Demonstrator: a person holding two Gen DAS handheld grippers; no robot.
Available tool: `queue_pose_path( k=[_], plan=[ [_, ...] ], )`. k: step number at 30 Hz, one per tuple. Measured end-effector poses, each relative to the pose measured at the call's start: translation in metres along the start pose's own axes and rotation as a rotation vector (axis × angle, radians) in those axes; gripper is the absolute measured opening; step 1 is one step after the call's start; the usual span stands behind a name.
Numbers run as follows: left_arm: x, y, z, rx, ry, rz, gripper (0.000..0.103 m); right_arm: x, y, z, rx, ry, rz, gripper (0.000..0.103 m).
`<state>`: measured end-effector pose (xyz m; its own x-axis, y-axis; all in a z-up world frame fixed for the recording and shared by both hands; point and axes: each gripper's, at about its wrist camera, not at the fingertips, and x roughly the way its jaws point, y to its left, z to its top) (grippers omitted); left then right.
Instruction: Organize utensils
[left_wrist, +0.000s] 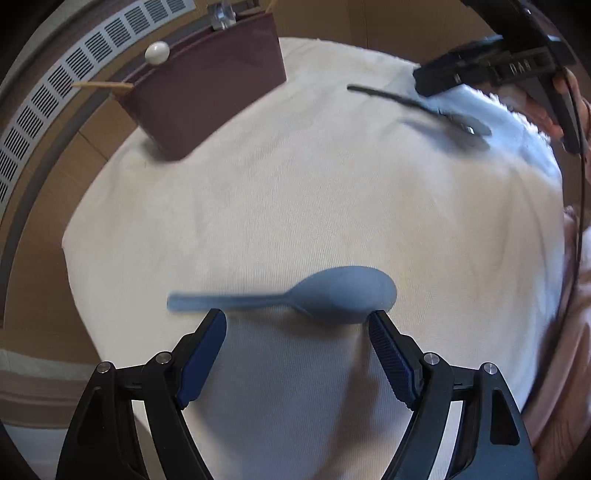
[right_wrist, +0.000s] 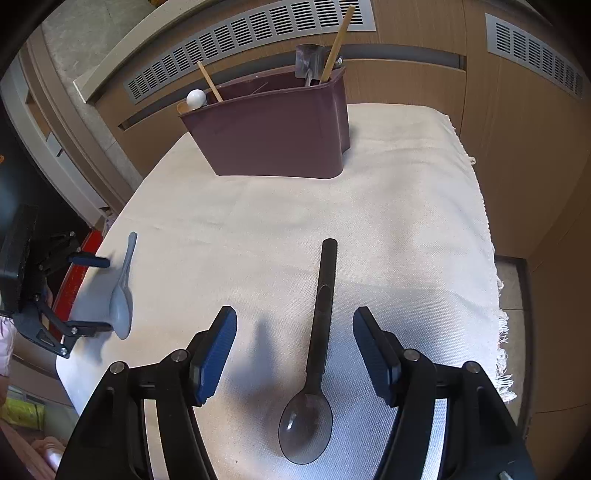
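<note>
A light blue spoon (left_wrist: 332, 295) lies flat on the white cloth (left_wrist: 295, 203), handle to the left. My left gripper (left_wrist: 297, 318) stands open just short of it, with nothing between its pads. In the right wrist view the same spoon (right_wrist: 122, 302) lies near the cloth's left edge, beside the left gripper (right_wrist: 90, 293). A black spoon (right_wrist: 325, 295) lies on the cloth with its bowl nearest the camera. My right gripper (right_wrist: 295, 314) is open, its fingers on either side of the handle and clear of it. The left wrist view shows the right gripper (left_wrist: 480, 70) over the black spoon (left_wrist: 417, 103).
A maroon utensil caddy (right_wrist: 277, 129) stands at the cloth's far edge, holding wooden sticks, a metal utensil and a white-knobbed piece. Slatted vents (right_wrist: 240, 44) and wood panels run behind it. The cloth's fringed right edge (right_wrist: 502, 332) drops off. A person's hand (left_wrist: 550, 118) grips the right tool.
</note>
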<state>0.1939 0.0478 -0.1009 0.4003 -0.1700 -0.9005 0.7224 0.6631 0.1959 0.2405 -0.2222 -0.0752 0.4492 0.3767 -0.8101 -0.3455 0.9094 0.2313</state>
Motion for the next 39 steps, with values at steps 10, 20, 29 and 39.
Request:
queue_pose_path(
  k=[10,20,29,39],
  plan=[
    [0.048,0.042,0.068,-0.167,-0.019,-0.125,0.073,0.003,-0.011,-0.002,0.025,0.018,-0.010,0.063],
    [0.031,0.017,0.052,-0.215,0.057,-0.108,0.028,0.023,-0.003,0.009,-0.067,0.053,-0.069,0.055],
    [0.015,0.018,0.045,-0.424,-0.047,-0.090,0.019,0.041,0.019,0.017,-0.215,0.068,-0.227,0.011],
    [-0.051,0.042,0.056,-0.721,-0.435,-0.178,0.011,-0.026,0.024,0.027,-0.092,-0.157,-0.117,0.011]
  ],
)
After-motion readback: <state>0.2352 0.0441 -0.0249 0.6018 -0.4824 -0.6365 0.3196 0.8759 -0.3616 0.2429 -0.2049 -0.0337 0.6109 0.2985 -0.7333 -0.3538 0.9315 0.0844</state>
